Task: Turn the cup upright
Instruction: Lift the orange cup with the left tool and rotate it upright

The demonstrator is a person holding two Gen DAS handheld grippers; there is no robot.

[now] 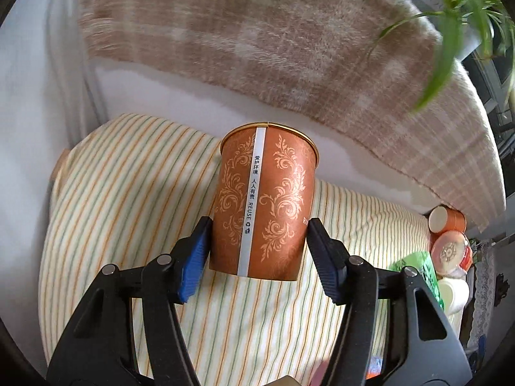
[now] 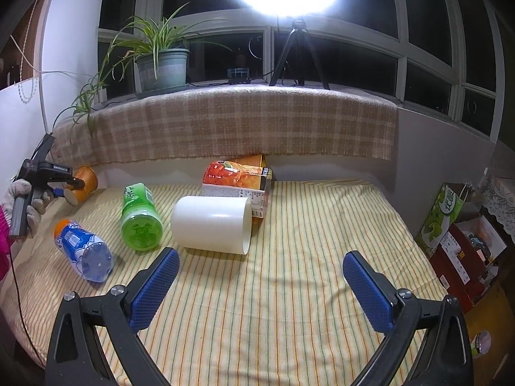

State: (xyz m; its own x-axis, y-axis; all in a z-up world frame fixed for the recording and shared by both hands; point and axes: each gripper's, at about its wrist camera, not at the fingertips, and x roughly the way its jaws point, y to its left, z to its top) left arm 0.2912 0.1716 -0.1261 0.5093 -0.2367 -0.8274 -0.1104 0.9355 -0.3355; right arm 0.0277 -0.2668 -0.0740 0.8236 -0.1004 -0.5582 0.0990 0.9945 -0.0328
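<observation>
Left wrist view: the left hand-held gripper (image 1: 257, 238) clamps the orange paper cup (image 1: 264, 202) between its blue pads (image 1: 193, 263), one pad on each side of the lower wall. The cup's gold-rimmed mouth points away from the camera and its base hangs just above the striped bedsheet (image 1: 112, 193), apparently clear of it, though the angle makes contact hard to judge. A plaid blanket (image 1: 257, 38) drapes behind.

Right wrist view: the right hand-held gripper (image 2: 260, 286) hovers over the striped bedsheet (image 2: 289, 273) with its jaws spread wide and nothing between them. Ahead of it a white cup (image 2: 212, 228) lies on its side, next to a green bottle (image 2: 140, 218), a blue bottle (image 2: 83, 251) and a juice carton (image 2: 238, 180). At far left a gloved hand (image 2: 22, 206) holds the left hand-held gripper (image 2: 75, 183), which grips the orange paper cup (image 2: 84, 185), tilted, near the bed's back edge.
</observation>
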